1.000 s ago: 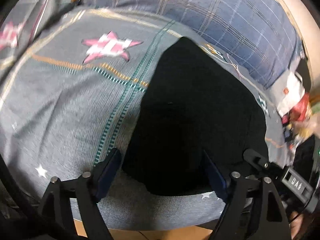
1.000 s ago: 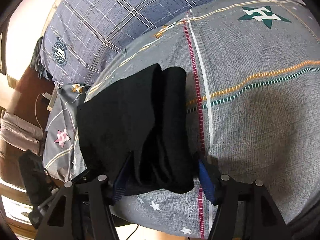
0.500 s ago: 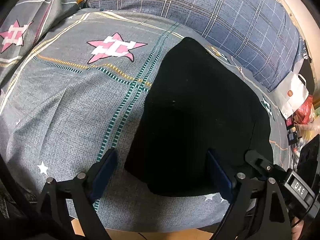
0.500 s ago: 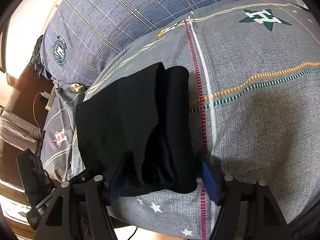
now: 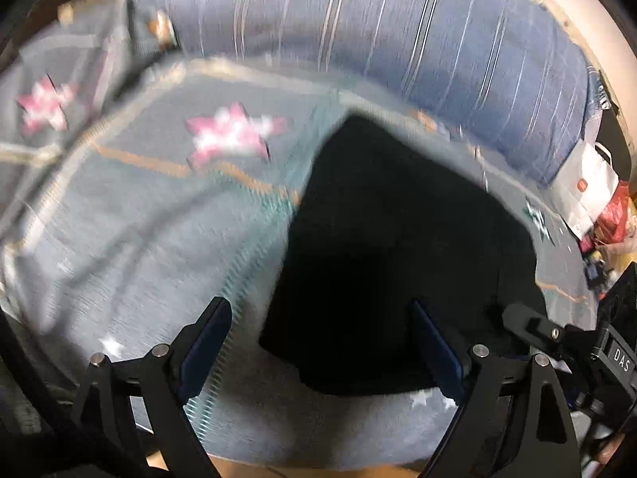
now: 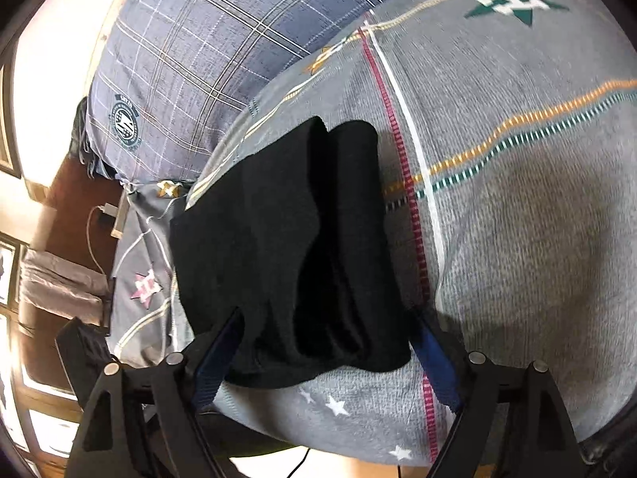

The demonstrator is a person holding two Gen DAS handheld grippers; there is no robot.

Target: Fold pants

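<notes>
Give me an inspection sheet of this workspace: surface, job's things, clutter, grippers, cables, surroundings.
Surface: grey quilt with stars and coloured stripes; blue plaid pillow behind it.
Job's things: black pants lying folded on the quilt, layered edges toward the right wrist camera.
Clutter: white bag and red bag beside the bed.
Grippers: left gripper open, over the near edge of the pants; right gripper open, fingers either side of the folded end; no grip visible.
Cables: white cable running to a plug on the wood surface by the bed.
Surroundings: pale wall; the left wrist view is motion-blurred.
</notes>
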